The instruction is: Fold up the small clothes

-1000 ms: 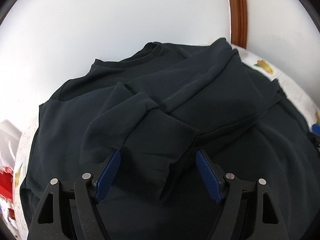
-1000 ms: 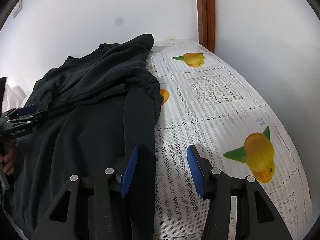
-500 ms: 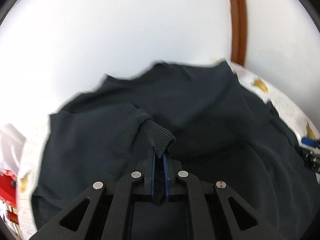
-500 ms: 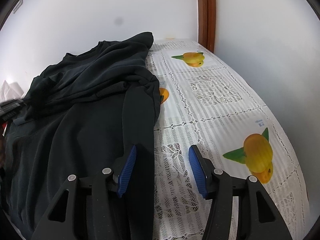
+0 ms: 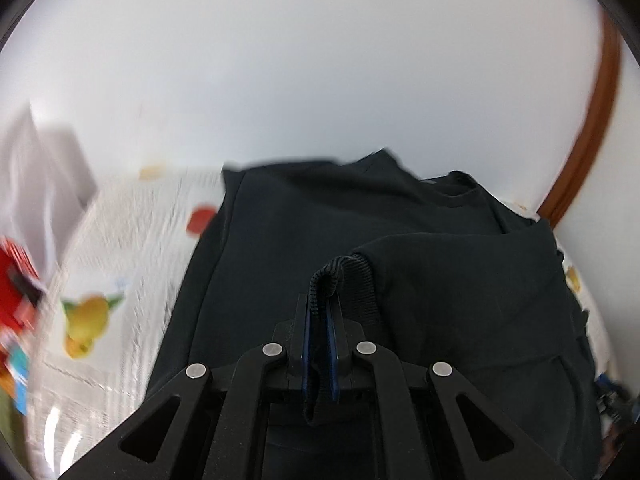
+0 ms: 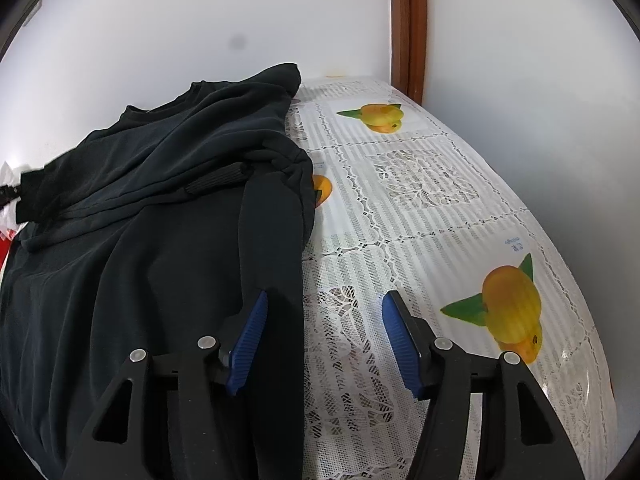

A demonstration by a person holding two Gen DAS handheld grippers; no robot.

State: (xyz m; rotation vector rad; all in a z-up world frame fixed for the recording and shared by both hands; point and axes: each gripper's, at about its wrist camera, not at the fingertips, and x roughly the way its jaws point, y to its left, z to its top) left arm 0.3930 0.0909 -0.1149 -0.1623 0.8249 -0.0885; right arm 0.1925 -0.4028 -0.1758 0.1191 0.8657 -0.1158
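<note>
Nearby, fruit-print tablecloth (image 6: 420,208) beside dark sweatshirt (image 6: 160,240); red clutter (image 5: 16,280) leftward

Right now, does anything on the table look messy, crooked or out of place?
Nothing spilled or damaged. The dark sweatshirt lies rumpled, its near edge bunched into a ridge. One ribbed cuff is pinched in the left tongs, so that sleeve is pulled off flat. Items at the table's far left are too blurred to judge.

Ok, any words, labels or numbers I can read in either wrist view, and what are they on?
No text can be read.
Small blue print on the lace tablecloth, at: too small and upside down.
Red packaging at the left edge of the left wrist view: blurred; any print is unreadable.
Black sweatshirt: no label visible.
</note>
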